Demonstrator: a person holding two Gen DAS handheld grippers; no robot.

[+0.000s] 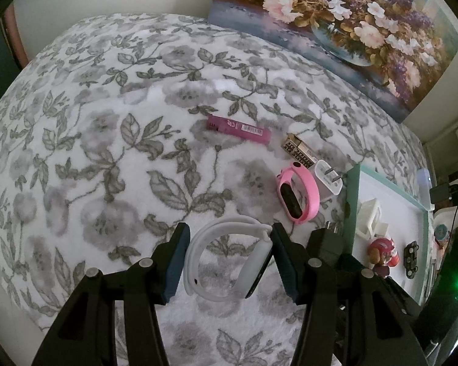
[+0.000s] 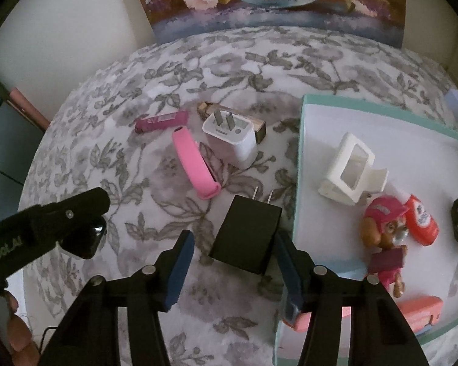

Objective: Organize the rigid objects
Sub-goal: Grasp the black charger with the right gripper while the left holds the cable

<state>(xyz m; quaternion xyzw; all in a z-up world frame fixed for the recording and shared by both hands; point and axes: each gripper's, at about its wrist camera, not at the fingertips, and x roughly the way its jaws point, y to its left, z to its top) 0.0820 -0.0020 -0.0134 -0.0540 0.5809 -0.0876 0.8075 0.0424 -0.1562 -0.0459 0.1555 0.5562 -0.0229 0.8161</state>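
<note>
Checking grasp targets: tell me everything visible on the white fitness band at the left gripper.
The white fitness band is a closed loop of matte, rubbery-looking strap with a dark glossy tracker module on its right side. It stands on edge on the floral blanket, between the open fingers of the left gripper. The right pad looks to be touching it; the left pad stands just clear.

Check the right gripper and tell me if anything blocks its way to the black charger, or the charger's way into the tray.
Nothing visible does. The black charger already sits between the open fingers of the right gripper, against the right one. The tray lies immediately right of it, with only its low teal rim to clear.
</note>
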